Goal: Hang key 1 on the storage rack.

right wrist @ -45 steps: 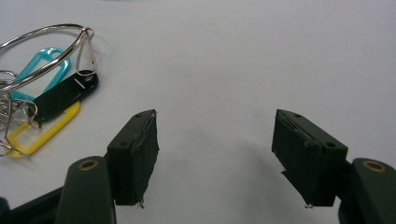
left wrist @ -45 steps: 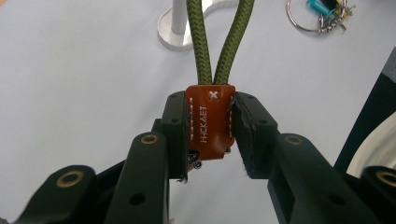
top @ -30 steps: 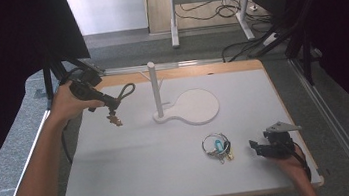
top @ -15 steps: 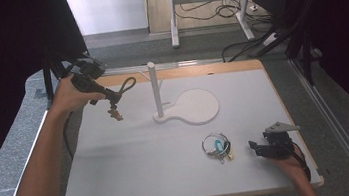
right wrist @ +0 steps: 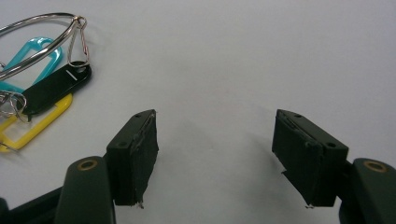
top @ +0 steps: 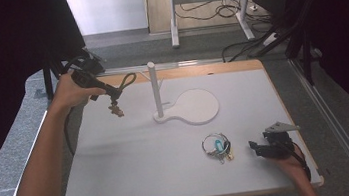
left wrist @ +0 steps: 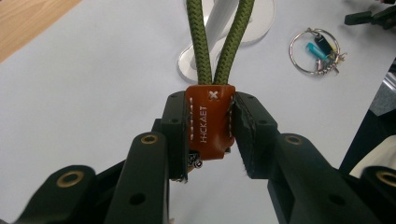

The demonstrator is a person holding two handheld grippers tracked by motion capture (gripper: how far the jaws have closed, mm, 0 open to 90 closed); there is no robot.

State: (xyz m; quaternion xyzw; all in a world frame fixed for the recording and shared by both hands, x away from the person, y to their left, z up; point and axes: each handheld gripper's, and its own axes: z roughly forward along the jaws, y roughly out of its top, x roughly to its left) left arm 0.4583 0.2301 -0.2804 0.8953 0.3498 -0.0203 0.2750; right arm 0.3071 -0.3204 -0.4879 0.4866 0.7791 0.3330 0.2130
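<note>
My left gripper (left wrist: 210, 130) is shut on the brown leather tab (left wrist: 209, 120) of a keychain whose green cord loop (left wrist: 223, 42) runs up out of the jaws. In the high view the left gripper (top: 111, 92) holds it in the air at the table's back left, the cord loop (top: 127, 82) reaching toward the white post (top: 154, 88), keys (top: 116, 109) dangling below. The post stands on a white round-ended base (top: 194, 106). A key ring with coloured tags (top: 217, 146) lies front right. My right gripper (right wrist: 215, 158) rests open just right of it, also seen as the right gripper (top: 255, 147).
The white table top (top: 136, 168) has a wooden strip (top: 209, 68) along its far edge. In the right gripper view the ring's teal, black and yellow tags (right wrist: 42, 88) lie left of the jaws. A table frame and cables (top: 211, 3) stand on the floor beyond.
My left gripper has lifted and moved toward the post with the keychain hanging from it. The right gripper and the key ring have stayed put.
</note>
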